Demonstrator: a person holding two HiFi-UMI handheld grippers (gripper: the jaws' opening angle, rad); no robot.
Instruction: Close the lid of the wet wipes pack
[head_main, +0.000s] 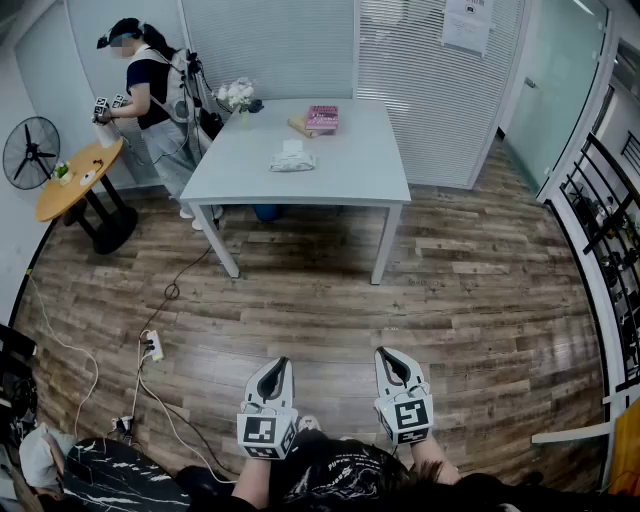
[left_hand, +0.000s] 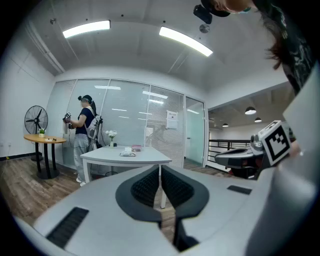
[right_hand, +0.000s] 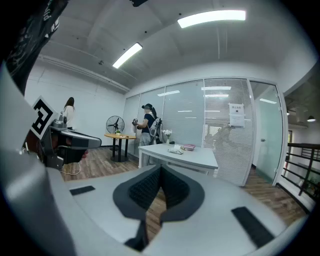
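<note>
The wet wipes pack (head_main: 292, 158) lies on the grey table (head_main: 340, 175) across the room, small and pale; the left gripper view shows the pack (left_hand: 128, 153) and the right gripper view shows the pack (right_hand: 175, 150) far off too. Whether its lid is up I cannot make out at this distance. My left gripper (head_main: 274, 372) and right gripper (head_main: 392, 359) hang side by side close to my body, far from the table. Both have their jaws pressed together on nothing, which the left gripper (left_hand: 160, 172) and the right gripper (right_hand: 160, 176) confirm in their own views.
A pink box (head_main: 322, 118) and a vase of white flowers (head_main: 238, 95) also stand on the table. A person (head_main: 150, 90) works at a round wooden table (head_main: 78, 178) by a fan (head_main: 30, 152). Cables and a power strip (head_main: 154, 347) lie on the wooden floor. A black railing (head_main: 605, 250) runs along the right.
</note>
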